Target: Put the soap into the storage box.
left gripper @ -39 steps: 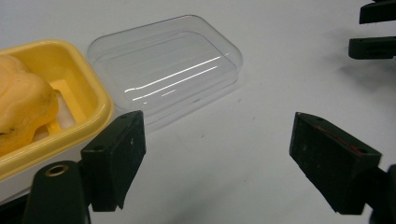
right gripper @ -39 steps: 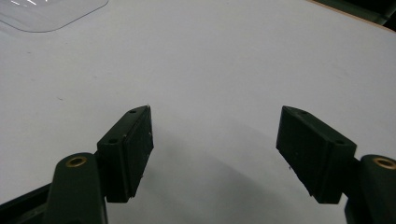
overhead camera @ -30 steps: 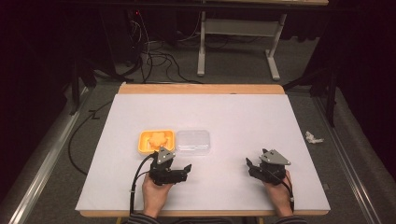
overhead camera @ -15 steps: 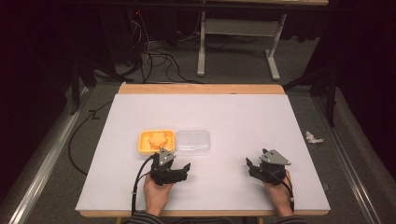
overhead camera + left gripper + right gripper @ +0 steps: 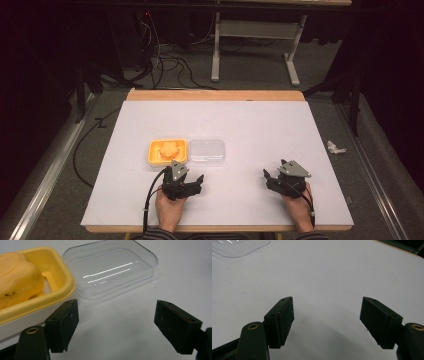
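Nothing moved; left claw [image 5: 192,184], right claw [image 5: 271,178] agape, empty.

A: Do we see any change over the last second?
B: Barely. Our left gripper [image 5: 192,181] has perhaps crept slightly left; we can't tell anything beyond that.

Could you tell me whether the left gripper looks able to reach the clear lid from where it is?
Probably yes: the left gripper is open, and only bare table lies between it and the clear lid.
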{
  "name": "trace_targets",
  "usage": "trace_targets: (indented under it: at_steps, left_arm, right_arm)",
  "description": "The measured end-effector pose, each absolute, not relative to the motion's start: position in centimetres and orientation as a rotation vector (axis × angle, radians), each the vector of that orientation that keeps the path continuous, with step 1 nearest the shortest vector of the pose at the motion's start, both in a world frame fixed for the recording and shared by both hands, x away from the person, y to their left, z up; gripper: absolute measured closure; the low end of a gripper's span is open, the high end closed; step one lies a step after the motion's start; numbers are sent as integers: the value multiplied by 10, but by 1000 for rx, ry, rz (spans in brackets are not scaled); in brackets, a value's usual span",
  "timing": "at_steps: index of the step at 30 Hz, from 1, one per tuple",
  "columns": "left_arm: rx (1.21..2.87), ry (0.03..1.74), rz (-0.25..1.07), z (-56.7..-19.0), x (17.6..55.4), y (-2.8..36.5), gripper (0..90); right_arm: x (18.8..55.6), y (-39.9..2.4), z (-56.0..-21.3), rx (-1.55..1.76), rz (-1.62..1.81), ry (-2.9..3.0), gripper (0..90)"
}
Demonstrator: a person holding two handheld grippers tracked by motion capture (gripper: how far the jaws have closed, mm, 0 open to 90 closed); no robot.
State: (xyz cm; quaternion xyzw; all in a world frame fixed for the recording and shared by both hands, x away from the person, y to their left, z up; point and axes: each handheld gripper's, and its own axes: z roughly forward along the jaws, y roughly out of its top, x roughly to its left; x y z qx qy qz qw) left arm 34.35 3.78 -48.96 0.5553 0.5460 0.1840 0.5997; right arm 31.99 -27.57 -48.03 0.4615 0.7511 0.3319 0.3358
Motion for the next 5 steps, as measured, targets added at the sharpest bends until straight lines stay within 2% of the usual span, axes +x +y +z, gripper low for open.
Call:
trace_targets:
  at_steps: [5]
  left_arm:
    - [1295,1266,440,-490,343,37,247]
  right_arm:
    - [320,-276,-480,1201,866,1959,278]
